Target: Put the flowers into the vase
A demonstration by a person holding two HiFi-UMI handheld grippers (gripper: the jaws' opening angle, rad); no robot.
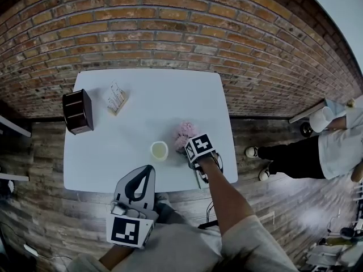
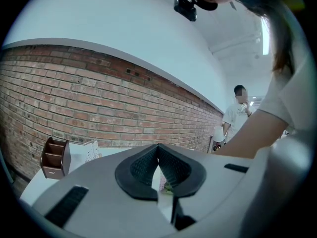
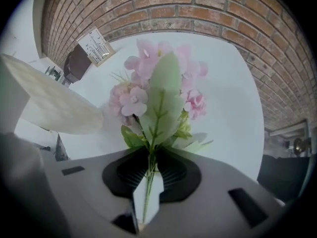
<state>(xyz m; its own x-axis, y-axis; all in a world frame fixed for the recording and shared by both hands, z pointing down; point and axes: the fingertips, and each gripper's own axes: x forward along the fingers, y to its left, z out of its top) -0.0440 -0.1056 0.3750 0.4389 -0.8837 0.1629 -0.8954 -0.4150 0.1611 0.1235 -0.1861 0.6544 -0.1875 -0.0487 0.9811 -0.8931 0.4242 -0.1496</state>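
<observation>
While the right gripper [image 3: 150,158] clamps the flowers [image 3: 158,90] by the stem for pickup and the left gripper [image 2: 158,155] sits closed and empty, the next move is lowering that stem into the vase [image 1: 159,151].

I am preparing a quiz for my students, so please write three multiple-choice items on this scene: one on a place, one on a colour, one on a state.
1. In the head view, where does the vase stand?
A) left of the flowers
B) right of them
C) on the floor

2. The flowers are:
A) yellow
B) blue
C) pink

3. The fingers of the right gripper are:
A) wide open and empty
B) closed on the flower stem
C) around the vase

Answers: 1 A, the vase is to their left on the table; 2 C, they show pink in both views; 3 B, the stem passes between the closed fingers.
</observation>
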